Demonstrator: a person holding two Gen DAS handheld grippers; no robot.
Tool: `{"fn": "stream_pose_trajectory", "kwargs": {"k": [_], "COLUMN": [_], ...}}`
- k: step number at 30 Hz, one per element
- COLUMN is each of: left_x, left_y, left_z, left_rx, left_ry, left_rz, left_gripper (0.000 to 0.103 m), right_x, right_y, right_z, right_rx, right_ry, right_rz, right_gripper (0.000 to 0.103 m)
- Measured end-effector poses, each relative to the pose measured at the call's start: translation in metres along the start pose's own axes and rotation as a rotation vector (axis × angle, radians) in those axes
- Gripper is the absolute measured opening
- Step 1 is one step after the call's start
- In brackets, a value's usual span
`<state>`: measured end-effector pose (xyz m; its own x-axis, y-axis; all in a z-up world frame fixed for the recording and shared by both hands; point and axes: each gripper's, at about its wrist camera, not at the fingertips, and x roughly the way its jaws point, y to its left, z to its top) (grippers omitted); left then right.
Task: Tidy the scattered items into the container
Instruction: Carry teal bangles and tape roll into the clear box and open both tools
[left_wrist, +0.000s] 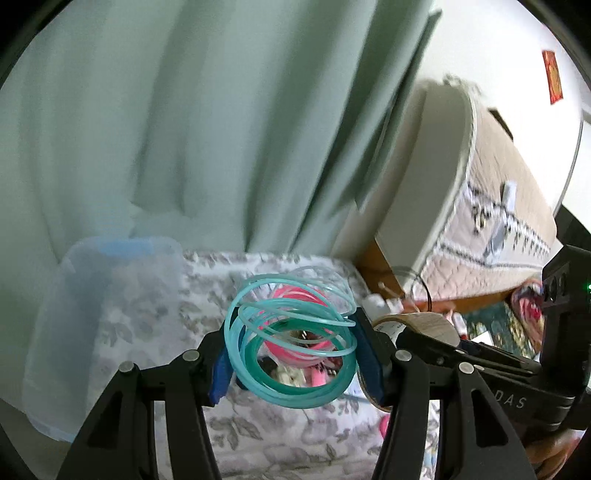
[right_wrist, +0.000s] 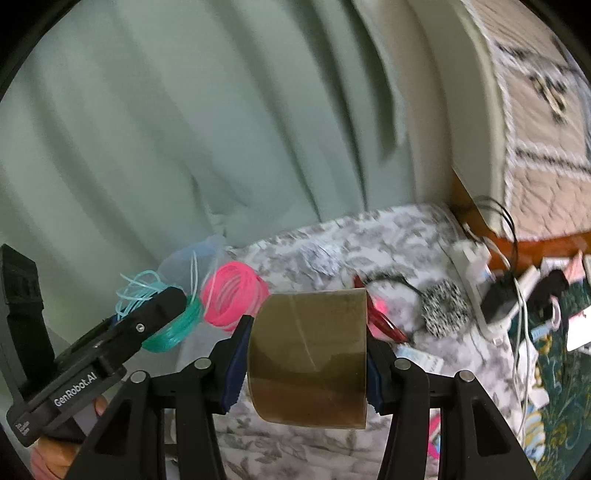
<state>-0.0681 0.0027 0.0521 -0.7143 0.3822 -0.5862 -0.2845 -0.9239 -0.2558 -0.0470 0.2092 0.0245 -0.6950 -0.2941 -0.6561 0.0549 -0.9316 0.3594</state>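
Above the floral bedspread (right_wrist: 332, 236), the left claw (left_wrist: 291, 354) is clamped on a teal cord coil (left_wrist: 291, 373). Beside it, the right claw (right_wrist: 306, 365) grips a tape roll (right_wrist: 310, 354); the clear container (left_wrist: 110, 295) sits at the left.

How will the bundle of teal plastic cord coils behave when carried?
The bundle of teal plastic cord coils is probably springy and floppy: loose loops splay above the left gripper. It is likely light, and may snag on the pink coil tangled in it.
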Motion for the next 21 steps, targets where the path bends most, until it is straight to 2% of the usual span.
{"fn": "stream_pose_trajectory", "kwargs": {"k": [6,11,16,21], "left_x": [-0.032,-0.059,-0.08,-0.087], "left_y": [0.037,0.074,0.112,0.142], "left_z": [0.014,0.011,0.0,-0.015], "left_rx": [-0.062,-0.115,-0.183,-0.245], "left_ry": [-0.086,-0.142,-0.158,-0.146], "left_rz": [0.058,0.174,0.256,0.292], "left_gripper": [0.059,0.059,0.059,0.059], "right_x": [-0.001,0.01,0.03,0.05], "right_y": [0.044,0.089,0.133,0.17], "right_z": [0.019,0.029,0.026,0.018], "right_rx": [-0.081,-0.158,-0.238,-0.3], "right_ry": [-0.042,-0.035,0.001,0.048], "right_rz": [0.06,0.129,0.192,0.232], "right_gripper": [0.055,0.055,0.055,0.055]}}
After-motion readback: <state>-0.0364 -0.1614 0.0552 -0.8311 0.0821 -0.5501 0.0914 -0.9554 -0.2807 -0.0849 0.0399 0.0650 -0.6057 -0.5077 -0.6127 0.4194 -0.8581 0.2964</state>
